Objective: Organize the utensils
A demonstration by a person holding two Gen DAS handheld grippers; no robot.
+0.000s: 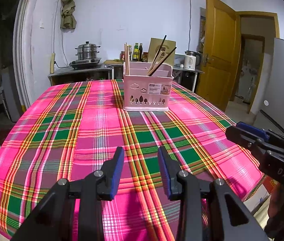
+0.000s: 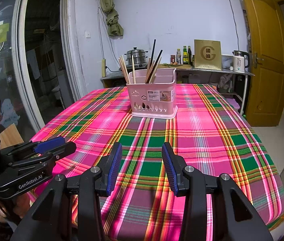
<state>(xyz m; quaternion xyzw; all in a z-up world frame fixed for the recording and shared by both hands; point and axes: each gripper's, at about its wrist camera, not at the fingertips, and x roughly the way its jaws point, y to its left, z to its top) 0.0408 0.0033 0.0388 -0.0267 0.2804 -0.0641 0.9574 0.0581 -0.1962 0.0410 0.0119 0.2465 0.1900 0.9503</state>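
Note:
A pink utensil basket (image 1: 147, 92) (image 2: 153, 98) stands upright on the plaid tablecloth at the table's far middle. Pale wooden chopsticks (image 1: 127, 60) (image 2: 124, 68) lean in its left compartment. Dark and wooden chopsticks (image 1: 160, 57) (image 2: 153, 64) lean in its middle compartment. My left gripper (image 1: 140, 154) hovers open over the near part of the table with nothing between its blue pads. My right gripper (image 2: 141, 151) is open and empty too, beside the left one. Each gripper shows from the side in the other's view: the right gripper (image 1: 242, 130), the left gripper (image 2: 61, 143).
The pink and green plaid cloth (image 1: 93, 124) covers the whole table. Behind it a steel counter carries a steamer pot (image 1: 87, 52), bottles (image 1: 137, 52), a brown box (image 2: 207, 54) and a white kettle (image 1: 191, 59). A yellow door (image 2: 266, 56) stands at the right.

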